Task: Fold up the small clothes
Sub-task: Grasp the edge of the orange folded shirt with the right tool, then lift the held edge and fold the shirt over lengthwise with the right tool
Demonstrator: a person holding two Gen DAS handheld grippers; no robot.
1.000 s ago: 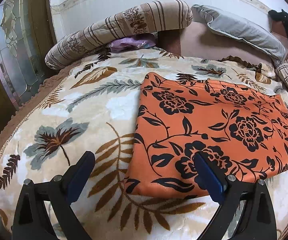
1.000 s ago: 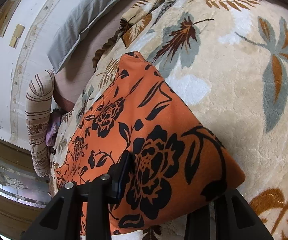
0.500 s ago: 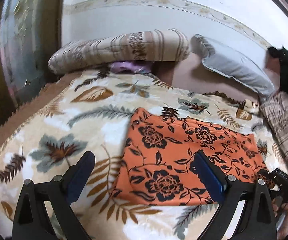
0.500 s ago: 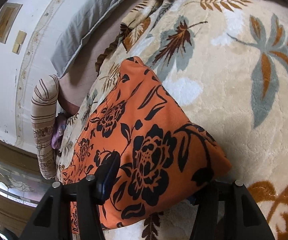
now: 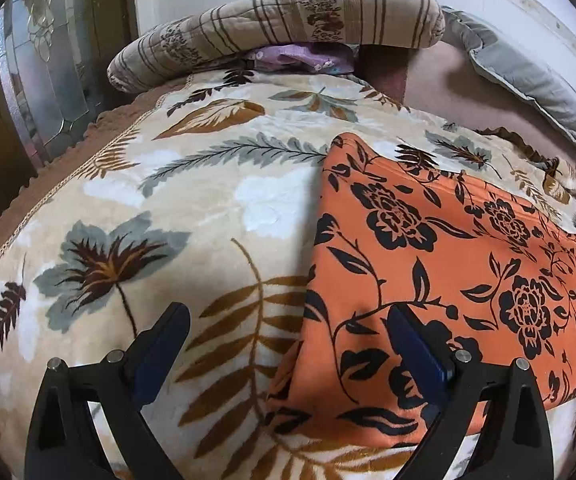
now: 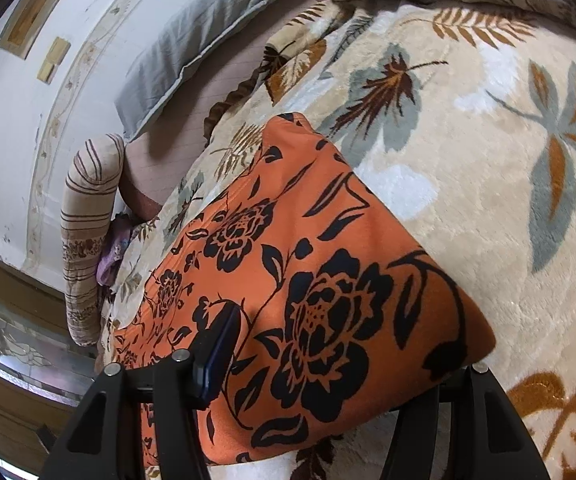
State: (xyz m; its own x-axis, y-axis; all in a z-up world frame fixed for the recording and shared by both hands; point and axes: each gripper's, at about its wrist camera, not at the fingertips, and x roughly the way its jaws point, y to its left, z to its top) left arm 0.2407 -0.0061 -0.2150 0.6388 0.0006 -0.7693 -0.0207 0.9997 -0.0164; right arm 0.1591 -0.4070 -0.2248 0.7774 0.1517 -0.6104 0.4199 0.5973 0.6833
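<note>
Left wrist: left claw wide open, empty; cloth on bed, near-left corner between fingers, rest toward 2 o'clock.

Right wrist: right claw part open, jaws just opened, straddling cloth's near corner, not pinching; long axis toward 10 o'clock.

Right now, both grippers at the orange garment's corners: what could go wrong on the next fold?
1. The right gripper straddles the orange garment's near corner; its jaws have just been opening, one finger under the cloth. Lifting now could snag or drag the fold.
2. The left gripper is open, with only one finger over the garment's edge, so closing may catch the plush blanket too.
</note>
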